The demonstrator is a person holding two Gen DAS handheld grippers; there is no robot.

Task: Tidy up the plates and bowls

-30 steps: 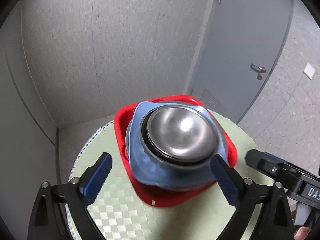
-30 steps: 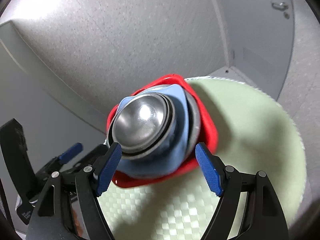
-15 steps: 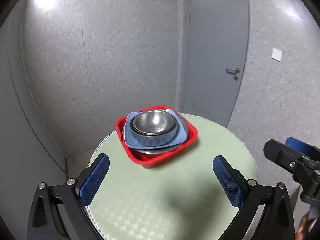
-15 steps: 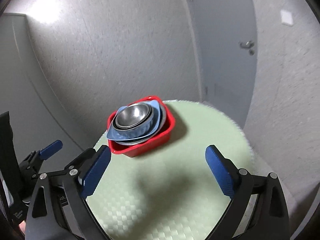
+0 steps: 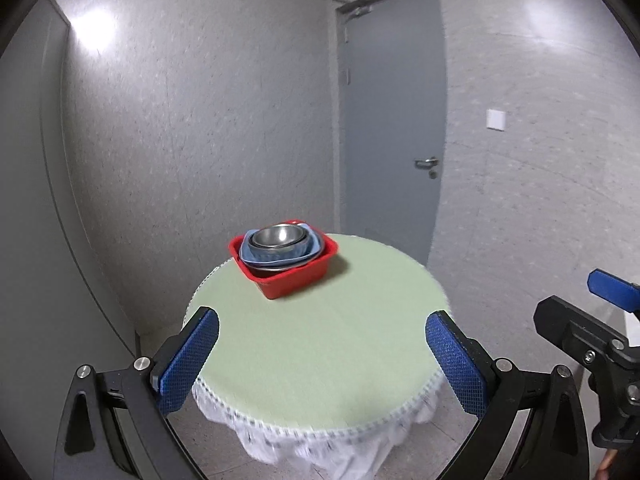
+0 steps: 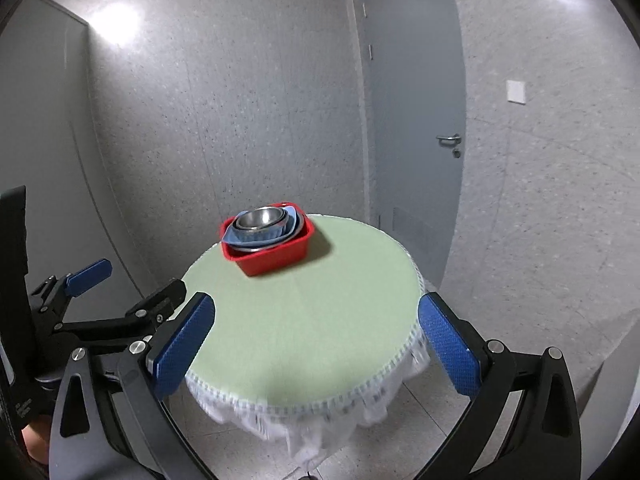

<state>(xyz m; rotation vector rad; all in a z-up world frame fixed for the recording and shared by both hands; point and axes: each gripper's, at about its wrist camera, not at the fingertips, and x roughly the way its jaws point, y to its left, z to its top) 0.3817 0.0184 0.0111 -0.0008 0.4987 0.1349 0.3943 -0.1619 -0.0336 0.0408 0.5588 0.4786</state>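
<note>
Jaws apart on my left gripper [image 5: 322,354] and right gripper [image 6: 316,344], both empty; bowls [image 5: 276,240] sit nested in the red tub [image 5: 298,274] on the table [image 5: 320,340], far side, likely to save space.

A round table [image 5: 320,344] stood near the corner of the room, with a basin [image 5: 294,278] resting on its far side, toward the left. Nested dishes sat inside the basin, a metal bowl [image 5: 278,236] topmost within a plate [image 5: 280,255]. Behind the table to the right was a door [image 5: 394,120], and both grippers, the left gripper [image 5: 320,360] and the right gripper [image 6: 316,344], hung apart on the table's near side.
</note>
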